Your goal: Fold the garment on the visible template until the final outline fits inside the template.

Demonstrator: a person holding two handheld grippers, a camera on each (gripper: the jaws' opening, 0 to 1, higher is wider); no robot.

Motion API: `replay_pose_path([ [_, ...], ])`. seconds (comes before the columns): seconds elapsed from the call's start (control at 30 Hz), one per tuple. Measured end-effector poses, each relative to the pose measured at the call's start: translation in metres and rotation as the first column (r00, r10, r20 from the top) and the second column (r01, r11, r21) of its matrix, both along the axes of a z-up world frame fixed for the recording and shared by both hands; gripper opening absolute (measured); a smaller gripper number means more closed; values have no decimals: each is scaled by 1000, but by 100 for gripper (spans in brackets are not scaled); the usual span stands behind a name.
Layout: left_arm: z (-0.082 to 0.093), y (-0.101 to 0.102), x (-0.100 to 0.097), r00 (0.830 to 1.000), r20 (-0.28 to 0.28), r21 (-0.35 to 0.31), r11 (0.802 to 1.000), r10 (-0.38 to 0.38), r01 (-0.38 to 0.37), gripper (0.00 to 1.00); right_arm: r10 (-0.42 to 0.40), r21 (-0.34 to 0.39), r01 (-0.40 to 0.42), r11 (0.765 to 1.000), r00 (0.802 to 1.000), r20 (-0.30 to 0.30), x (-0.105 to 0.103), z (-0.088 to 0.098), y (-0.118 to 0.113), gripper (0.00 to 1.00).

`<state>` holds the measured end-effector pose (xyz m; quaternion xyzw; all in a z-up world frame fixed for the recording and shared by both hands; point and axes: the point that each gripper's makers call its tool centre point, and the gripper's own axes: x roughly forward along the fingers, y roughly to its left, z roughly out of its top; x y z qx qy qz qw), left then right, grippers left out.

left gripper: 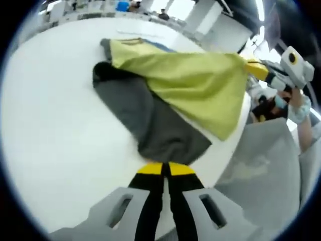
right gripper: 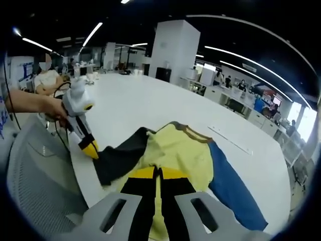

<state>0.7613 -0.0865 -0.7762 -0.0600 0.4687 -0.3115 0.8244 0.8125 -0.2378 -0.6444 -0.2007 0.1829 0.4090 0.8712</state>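
Fingers (left gripper: pixel 150 168) of left gripper (left gripper: pixel 165 168) are pinching the garment (left gripper: pixel 195 85) at its grey hem; right gripper (right gripper: pixel 158 173) is clamping the yellow edge. Garment is draping over the table (left gripper: pixel 55 135), soft and light; hems are giving the surest hold.

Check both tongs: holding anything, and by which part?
Both hold the garment. The left tongs are shut on the edge of its dark grey sleeve; the right tongs are shut on the edge of its yellow-green body.
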Motion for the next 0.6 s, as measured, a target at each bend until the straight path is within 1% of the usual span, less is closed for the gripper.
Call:
replay_pose_path([
  [0.1, 1, 8, 3, 1000, 8, 3, 1000, 19, -19, 0, -2, -2, 2, 1000, 1000, 1, 0, 0, 3, 3],
  [0.27, 3, 10, 7, 1000, 18, 4, 1000, 17, -17, 0, -8, -1, 8, 1000, 1000, 2, 1, 2, 6, 3],
  [0.37, 6, 17, 13, 999, 43, 22, 1000, 20, -21, 0, -11, -4, 11, 1000, 1000, 2, -1, 3, 9, 3],
  [0.6, 14, 32, 24, 997, 70, 28, 999, 30, -32, 0, -7, 1, 7, 1000, 1000, -2, -4, 7, 20, 3],
])
